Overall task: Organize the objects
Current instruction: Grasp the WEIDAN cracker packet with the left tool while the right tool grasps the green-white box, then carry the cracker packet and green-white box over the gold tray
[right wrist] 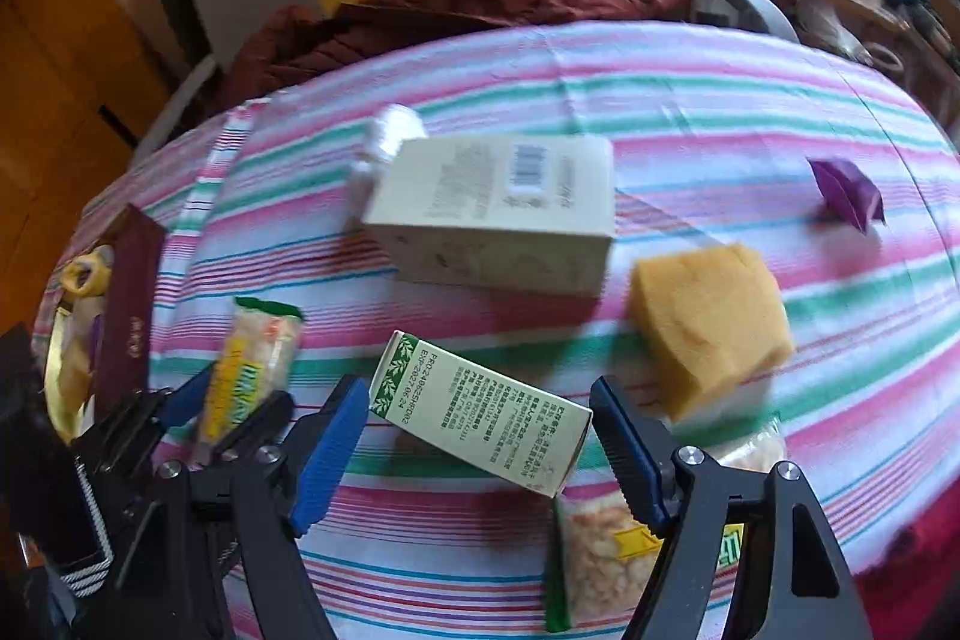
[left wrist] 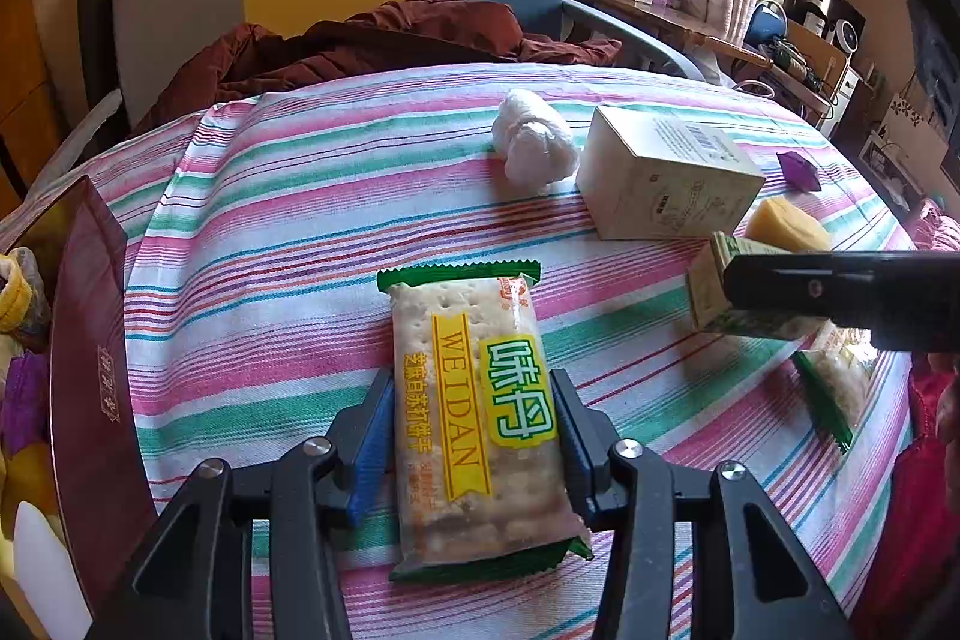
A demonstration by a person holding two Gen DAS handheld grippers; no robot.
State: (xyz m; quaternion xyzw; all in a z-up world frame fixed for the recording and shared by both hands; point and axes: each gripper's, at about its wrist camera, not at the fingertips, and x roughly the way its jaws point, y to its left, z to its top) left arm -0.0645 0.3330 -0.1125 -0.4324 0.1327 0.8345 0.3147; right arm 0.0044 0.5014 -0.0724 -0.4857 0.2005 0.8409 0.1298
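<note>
While the striped tablecloth (left wrist: 288, 196) fills both views, a large pale box (right wrist: 492, 214) with a blurred barcode lies beyond the right gripper (right wrist: 480, 436), whose jaws stand spread around a small green-trimmed carton (right wrist: 480, 406), print unreadable. The left gripper (left wrist: 474, 436) pinches a "WEIDAN" cracker packet (left wrist: 474, 418) between its pads.

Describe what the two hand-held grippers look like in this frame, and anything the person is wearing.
Both are alike: the left hand-held gripper and right hand-held gripper have black angular linkage frames with silver pivot bolts, and two fingers faced with ribbed blue pads. A red sleeve shows at the right edge of the left wrist view.
</note>
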